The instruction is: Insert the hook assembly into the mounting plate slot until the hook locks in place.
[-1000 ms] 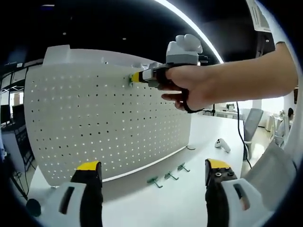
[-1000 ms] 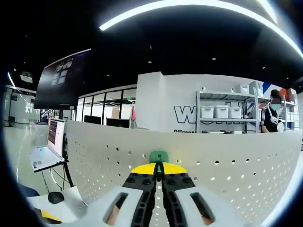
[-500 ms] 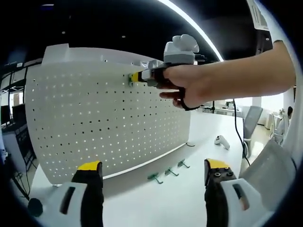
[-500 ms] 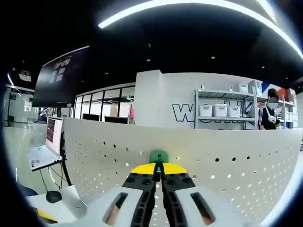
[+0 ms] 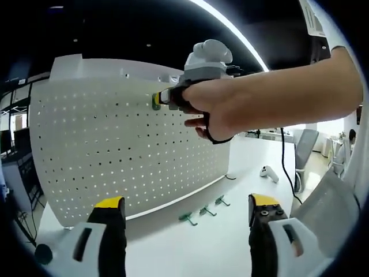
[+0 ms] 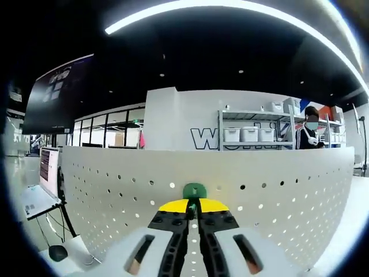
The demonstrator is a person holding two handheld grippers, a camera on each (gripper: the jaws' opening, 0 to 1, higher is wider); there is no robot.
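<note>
White perforated steel, that is my mounting plate (image 5: 127, 150): it stands upright on the white counter (image 5: 196, 248) and takes up most of the left gripper view, its rows of small holes lit from behind. In the right gripper view the same plate (image 6: 271, 190) spreads across just ahead of my jaws, with shelving (image 6: 253, 130) carrying pale bins and a person (image 6: 310, 133) standing well behind it, and a laptop (image 6: 39, 184) off to the side.

My right hand (image 5: 216, 107) reaches in from the right of the left gripper view, holding the right gripper (image 5: 164, 98) high against the plate, near its upper edge. In its own view the right gripper (image 6: 194, 205) has its yellow-tipped jaws pressed together, clenched on the green hook (image 6: 194, 190), whose head sits right at the plate's face. Whether it is seated in a hole I cannot tell.

My left gripper (image 5: 187, 205) hangs low in front of the plate with its jaws spread wide and nothing between them.

Three spare hooks (image 5: 203, 211) lie in a short row on the counter just beside the plate's foot. A small white controller (image 5: 268, 173) lies farther off on the counter.
</note>
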